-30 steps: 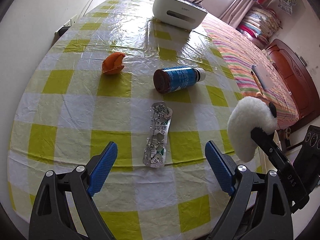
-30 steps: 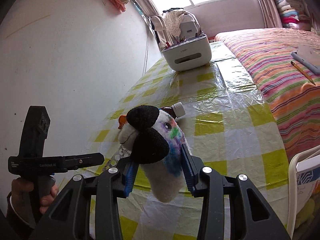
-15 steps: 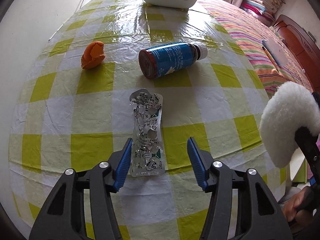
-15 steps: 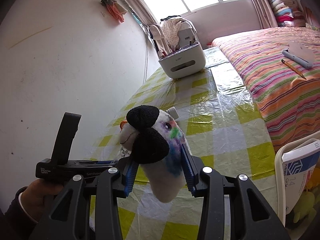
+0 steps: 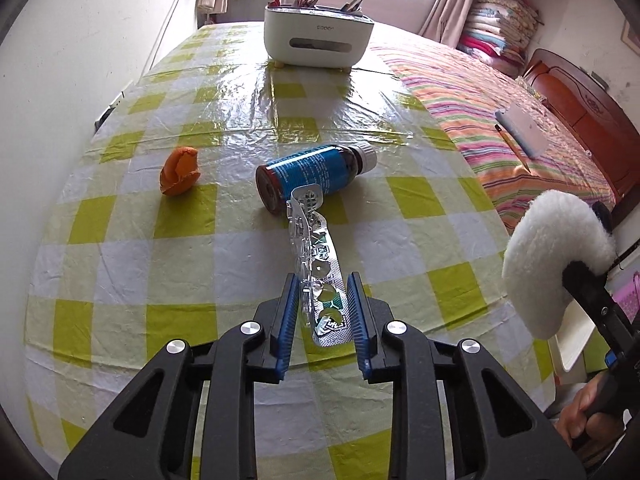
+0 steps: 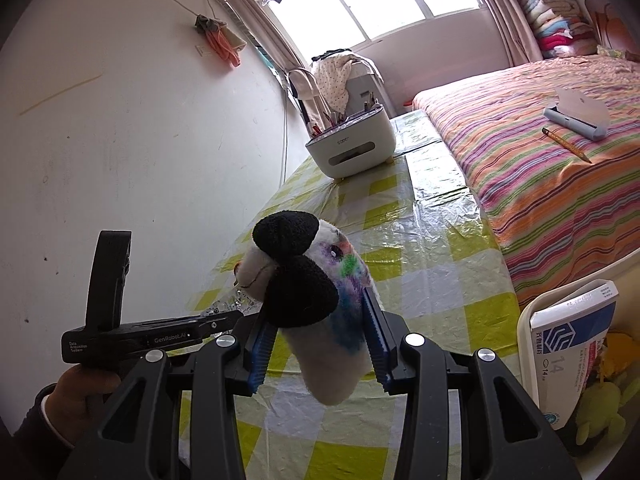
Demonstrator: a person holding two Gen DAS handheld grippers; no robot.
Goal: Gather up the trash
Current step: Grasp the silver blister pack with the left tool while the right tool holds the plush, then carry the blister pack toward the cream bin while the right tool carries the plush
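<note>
- Gripping from the left wrist view: the left gripper (image 5: 323, 312) has its blue pads (image 5: 289, 320) closed against both long edges of an emptied blister pack (image 5: 316, 264), near its close end.
- The pack stands tilted, its far end raised off the table (image 5: 120, 248) and overlapping the base of the bottle as seen from here; whether they touch cannot be told.
- Brown medicine bottle (image 5: 316, 178), blue label, white cap, lying on its side mid-table.
- Orange peel (image 5: 179, 171), left of the bottle, well apart from it.
- White desk organiser (image 5: 318, 36) with pens, at the far end of the table.
- Striped bed (image 5: 500, 112) to the right, carrying a pencil (image 5: 512, 148) and a grey case (image 5: 524, 132).
- Plush toy (image 5: 556, 264), white back visible at the right edge.
- Right wrist view: the right gripper (image 6: 316, 336) is clamped on the plush panda (image 6: 308, 292), black ears, coloured stains on its side, pads pressed into both flanks.
- Left gripper's body (image 6: 132, 332) at lower left, held by a hand (image 6: 86, 390); a glint of foil shows beyond its tip.
- Boxed item (image 6: 572, 356) in a white holder at the right.
</note>
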